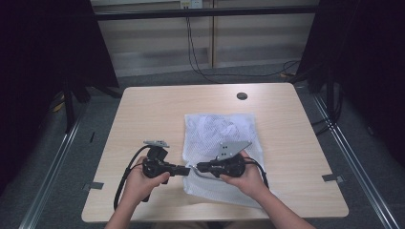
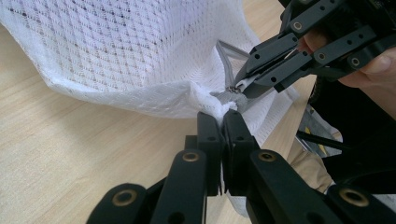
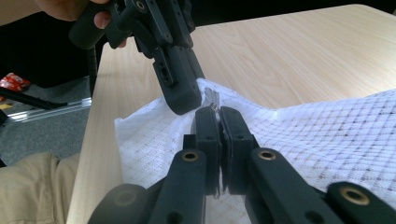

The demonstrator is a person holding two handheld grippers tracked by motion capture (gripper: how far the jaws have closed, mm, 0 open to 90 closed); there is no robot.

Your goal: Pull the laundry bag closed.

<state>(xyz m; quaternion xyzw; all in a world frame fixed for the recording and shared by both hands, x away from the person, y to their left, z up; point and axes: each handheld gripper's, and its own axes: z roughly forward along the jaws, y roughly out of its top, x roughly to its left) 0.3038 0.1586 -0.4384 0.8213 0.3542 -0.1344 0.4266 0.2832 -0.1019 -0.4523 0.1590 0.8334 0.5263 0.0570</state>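
Note:
A white mesh bag (image 1: 217, 129) lies flat on the right half of the wooden table (image 1: 143, 109), with its near left corner lifted. My left gripper (image 1: 187, 170) is shut on the bag's fabric (image 2: 205, 100) right beside the grey zip slider (image 2: 231, 97). Facing it tip to tip, my right gripper (image 1: 197, 167) is shut on the small metal zip pull (image 3: 211, 99). In the left gripper view my own closed tips (image 2: 222, 116) pinch the mesh below the right gripper (image 2: 243, 85). In the right gripper view the left gripper (image 3: 180, 105) comes down from above onto the bag (image 3: 327, 135).
A black round grommet (image 1: 242, 96) is set in the far part of the table. Bare wood lies left of the bag and beyond it. Black cables (image 1: 200, 67) run over the grey floor behind the table, and dark curtains stand at both sides.

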